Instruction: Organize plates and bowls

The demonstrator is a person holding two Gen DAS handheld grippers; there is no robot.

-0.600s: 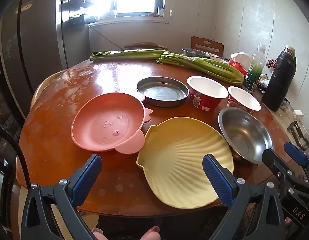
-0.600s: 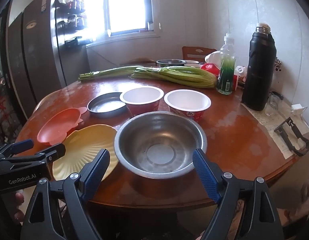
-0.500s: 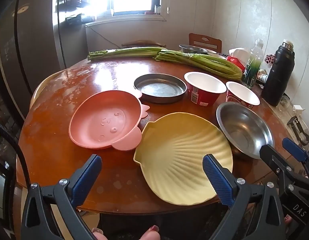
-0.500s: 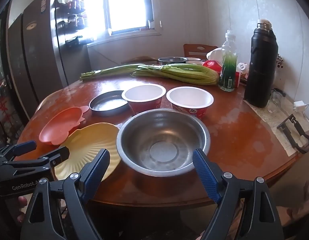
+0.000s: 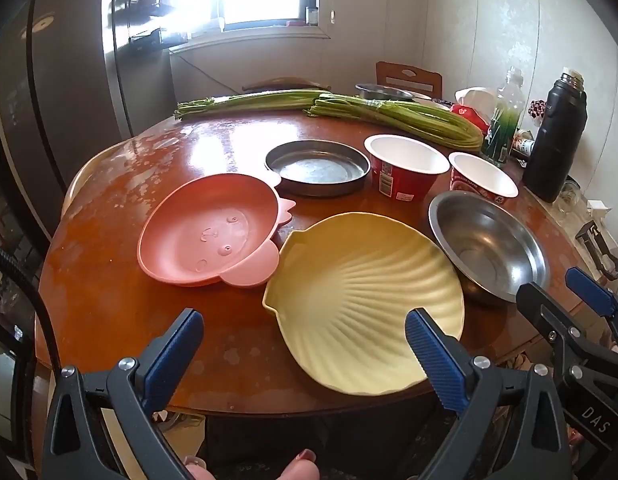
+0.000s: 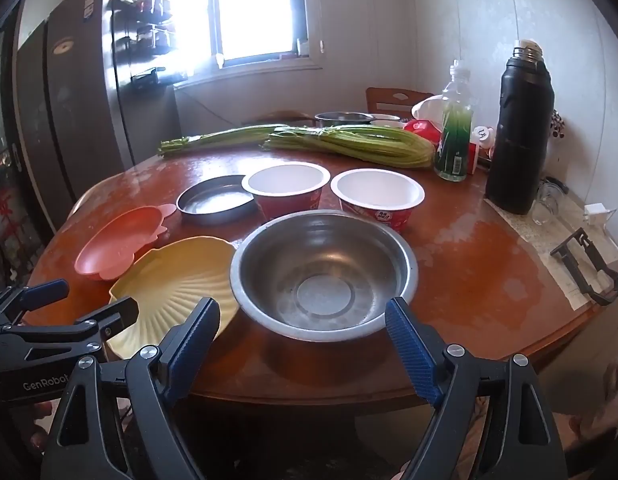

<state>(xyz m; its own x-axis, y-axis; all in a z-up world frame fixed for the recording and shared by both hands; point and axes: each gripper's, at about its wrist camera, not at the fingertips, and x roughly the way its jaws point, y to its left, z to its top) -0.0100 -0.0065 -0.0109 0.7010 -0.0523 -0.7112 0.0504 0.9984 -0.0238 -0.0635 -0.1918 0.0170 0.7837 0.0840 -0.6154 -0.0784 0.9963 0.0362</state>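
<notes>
On the round wooden table [image 5: 109, 280] lie a yellow shell-shaped plate [image 5: 361, 300] [image 6: 169, 288], a pink animal-shaped plate [image 5: 209, 232] [image 6: 117, 240], a flat steel pan [image 5: 317, 166] [image 6: 217, 200], a steel bowl [image 5: 487, 248] [image 6: 323, 276] and two red paper bowls [image 5: 405, 172] [image 5: 483, 178] [image 6: 287, 188] [image 6: 377, 196]. My left gripper [image 5: 303, 344] hangs open just short of the yellow plate's near edge. My right gripper [image 6: 301, 332] stands open in front of the steel bowl. Neither holds anything.
Bundles of green stalks [image 5: 389, 114] lie across the far side of the table. A black thermos [image 6: 521, 132], a green bottle [image 6: 455, 136] and packets stand at the right. A black clip [image 6: 589, 268] lies on a mat at the right edge. A fridge [image 6: 61, 120] stands left.
Both grippers have drawn back and risen a little, so the dishes sit slightly farther away in each view. Nothing on the table has moved.
</notes>
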